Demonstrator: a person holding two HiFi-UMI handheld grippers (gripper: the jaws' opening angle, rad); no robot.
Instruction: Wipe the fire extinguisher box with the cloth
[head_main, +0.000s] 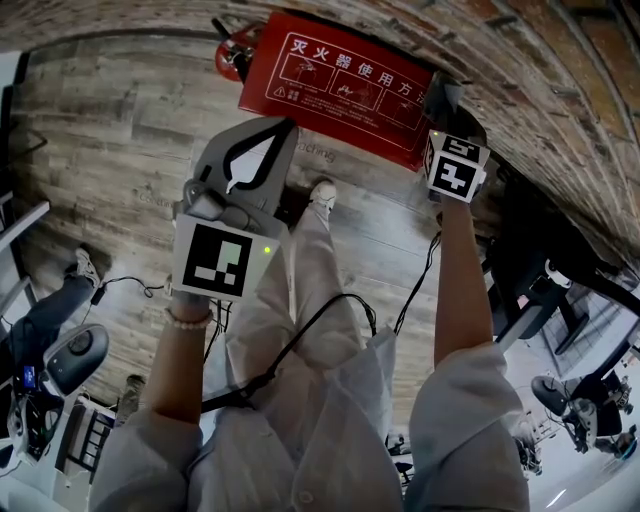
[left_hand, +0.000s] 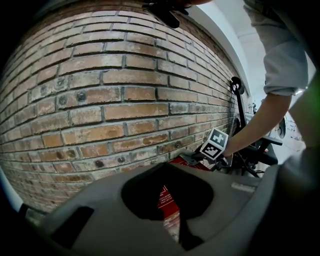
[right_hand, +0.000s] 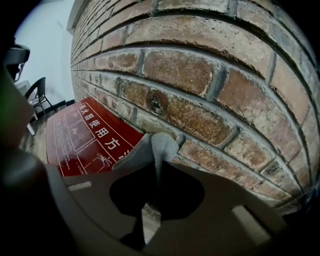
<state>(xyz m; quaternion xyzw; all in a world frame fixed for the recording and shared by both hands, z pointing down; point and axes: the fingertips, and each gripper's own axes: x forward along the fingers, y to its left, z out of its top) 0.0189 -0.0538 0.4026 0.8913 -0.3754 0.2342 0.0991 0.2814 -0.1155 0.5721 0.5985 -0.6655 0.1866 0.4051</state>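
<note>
The brick wall (head_main: 520, 60) sweeps across the head view from 12 to 3 o'clock and fills most of both gripper views (left_hand: 100, 90) (right_hand: 200, 75). A grey plank floor (head_main: 110, 130) takes up the rest, out to 9 o'clock.

The red fire extinguisher box (head_main: 335, 85) stands at the foot of the wall at 12 o'clock. Its long axis slants from 10 o'clock down towards 4 o'clock, alongside the bricks. The printed face points up at the head camera, and its row of white characters runs along that same axis. The right gripper view shows this face at 9 o'clock (right_hand: 80, 135). A sliver of it shows through the left gripper's frame (left_hand: 167, 197).

The person (head_main: 300, 400) stands over it in pale clothes, both arms stretched forward.

The left tongs (head_main: 283, 125) hover just short of the box's near long edge, at 11 o'clock. Their jaws are together with nothing between them (left_hand: 167, 167).

The right tongs (head_main: 440, 115) reach the box's right end at 1 o'clock (left_hand: 192, 159). They are clamped on a grey cloth (right_hand: 157, 145), which humps up at the corner where the red face meets the bricks.

A white shoe (head_main: 322, 192) stands near the box's front edge, and a bead bracelet (head_main: 190, 320) circles the left wrist.
</note>
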